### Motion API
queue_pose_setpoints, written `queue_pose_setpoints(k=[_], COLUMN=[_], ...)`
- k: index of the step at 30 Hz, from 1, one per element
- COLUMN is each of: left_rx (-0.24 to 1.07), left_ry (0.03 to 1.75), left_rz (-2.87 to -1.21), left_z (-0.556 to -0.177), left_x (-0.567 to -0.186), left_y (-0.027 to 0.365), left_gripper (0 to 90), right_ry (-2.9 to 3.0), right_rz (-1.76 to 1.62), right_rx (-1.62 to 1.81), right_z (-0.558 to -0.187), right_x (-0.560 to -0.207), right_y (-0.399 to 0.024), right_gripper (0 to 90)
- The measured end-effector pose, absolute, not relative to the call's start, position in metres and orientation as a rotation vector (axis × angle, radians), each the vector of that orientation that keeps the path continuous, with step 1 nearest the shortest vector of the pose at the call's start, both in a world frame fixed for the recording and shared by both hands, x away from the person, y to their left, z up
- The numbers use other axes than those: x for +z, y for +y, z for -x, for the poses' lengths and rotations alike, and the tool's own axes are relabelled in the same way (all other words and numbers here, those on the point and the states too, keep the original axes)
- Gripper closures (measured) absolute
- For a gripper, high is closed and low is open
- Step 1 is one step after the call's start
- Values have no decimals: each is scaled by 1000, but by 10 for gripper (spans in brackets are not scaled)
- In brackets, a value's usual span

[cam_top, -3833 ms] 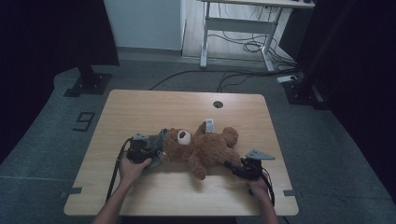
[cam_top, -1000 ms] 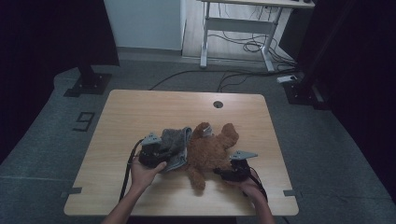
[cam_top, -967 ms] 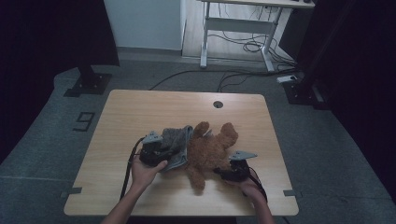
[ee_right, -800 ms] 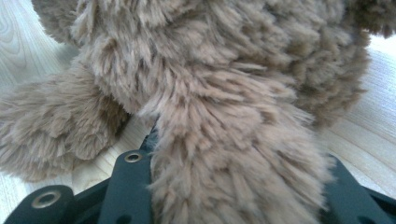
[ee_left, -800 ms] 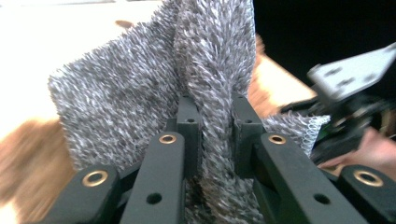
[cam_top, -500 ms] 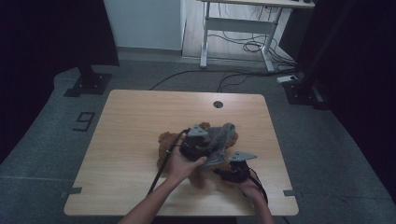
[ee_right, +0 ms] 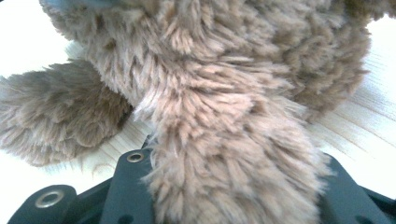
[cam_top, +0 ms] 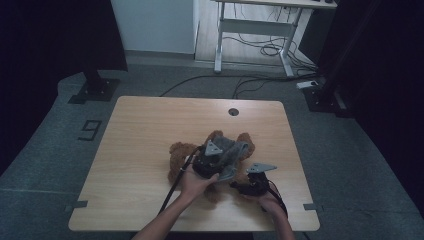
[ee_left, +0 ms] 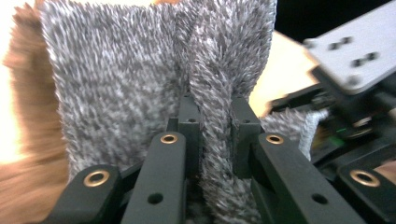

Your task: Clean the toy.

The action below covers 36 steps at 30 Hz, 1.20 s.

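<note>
- Teddy bear (cam_top: 212, 155), brown and plush, lies near the middle of the wooden table (cam_top: 145, 135) in the high view, toward the person's edge. A grey knitted garment (cam_top: 231, 152) is draped across its body, so the work in hand looks like dressing or undressing the toy.
- High view, continued: the left gripper (cam_top: 212, 162) hangs over the bear's middle with the grey knit bunched at its tip, probably to drag the fabric along the body. The right gripper (cam_top: 245, 186) sits low at the bear's near side, just beside the left one, apparently pinning the toy so it does not slide with the pull.
- Left gripper view: the two black jaws stand narrow, pinched on a raised fold of the grey garment (ee_left: 212, 93). Its jaws have just been closing a little further on that fold. Brown fur (ee_left: 28, 116) shows at the left edge, and the other gripper's grey plate (ee_left: 359, 51) sits close at the right.
- Right gripper view: a furry limb of the bear (ee_right: 224, 158) runs down between the jaws, which clasp it from both sides at a moderate width. Its jaws have been closing on that limb. The bear's body (ee_right: 224, 51) rests on the pale table (ee_right: 355, 126) behind.
</note>
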<state>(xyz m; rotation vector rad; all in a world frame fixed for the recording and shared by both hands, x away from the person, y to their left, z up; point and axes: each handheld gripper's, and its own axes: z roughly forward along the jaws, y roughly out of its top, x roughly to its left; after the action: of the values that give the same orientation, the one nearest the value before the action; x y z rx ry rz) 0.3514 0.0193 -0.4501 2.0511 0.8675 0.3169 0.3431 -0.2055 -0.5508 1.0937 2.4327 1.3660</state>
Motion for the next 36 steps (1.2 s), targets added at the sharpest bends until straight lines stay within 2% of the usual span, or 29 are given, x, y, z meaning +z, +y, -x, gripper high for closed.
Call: queue_pose_setpoints(k=[2, 11, 15, 17, 24, 32, 36], left_rx=[359, 402, 379, 319, 313, 278, 283], left_ry=[907, 1026, 1116, 1154, 1227, 1315, 1303], left_rz=[-2047, -1908, -1894, -1854, -1823, -1931, -1913], left_z=[-354, -352, -351, -352, -353, -356, -356], left_x=[-447, -436, -458, -473, -495, -525, -514], left_y=[38, 127, 159, 171, 190, 196, 201], left_gripper=[782, 780, 780, 779, 780, 783, 782], right_ry=[2433, 2432, 2431, 2430, 2428, 2431, 2433], right_rz=[-1098, -1108, -1109, -1110, -1118, -1116, -1116], right_rx=[1370, 1375, 1378, 1378, 1380, 1383, 1386], right_z=[-343, -343, -343, -343, -343, -344, -344], right_x=[-551, -552, -552, -552, -552, -553, -553], right_y=[-206, -206, -206, -206, -205, -206, -207], right_gripper=[565, 564, 564, 563, 563, 562, 562])
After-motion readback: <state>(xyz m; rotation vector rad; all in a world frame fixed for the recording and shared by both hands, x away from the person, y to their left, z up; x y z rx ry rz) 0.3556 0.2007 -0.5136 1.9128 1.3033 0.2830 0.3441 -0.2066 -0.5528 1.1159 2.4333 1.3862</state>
